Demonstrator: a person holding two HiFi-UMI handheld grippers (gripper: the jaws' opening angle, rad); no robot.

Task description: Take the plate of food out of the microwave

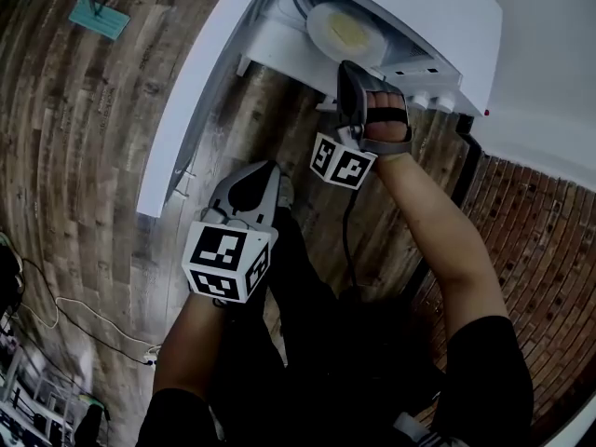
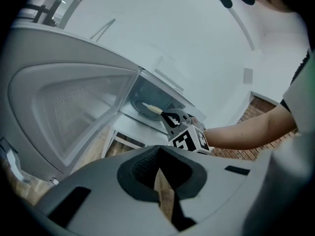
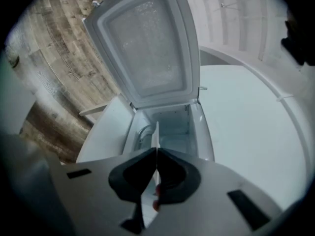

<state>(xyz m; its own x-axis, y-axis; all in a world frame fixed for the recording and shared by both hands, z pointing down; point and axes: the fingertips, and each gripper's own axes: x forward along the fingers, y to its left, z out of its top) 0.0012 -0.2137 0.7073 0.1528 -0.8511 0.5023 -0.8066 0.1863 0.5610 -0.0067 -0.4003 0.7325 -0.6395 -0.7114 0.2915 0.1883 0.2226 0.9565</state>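
Plate (image 1: 319, 24) location, please?

Inside the microwave (image 1: 447, 17), with food (image 1: 349, 32) on it. The door (image 1: 200, 82) stands swung wide to my left. My right claw (image 1: 346, 66) is pressed together on the near rim; in its own view the rim shows edge-on between the pads.

And the left claw (image 1: 264, 173)?

Pressed together on nothing, held low, well apart from the opening.

How do you want to run the pull?

I judge a one-edge pinch will let the far side sag. So I'd draw straight back toward me, slowly, keeping the plate level and low inside the cavity until it clears the lip. Once it's out I'd bring the left claw under the free rim for support, and I'd steer clear of the door.
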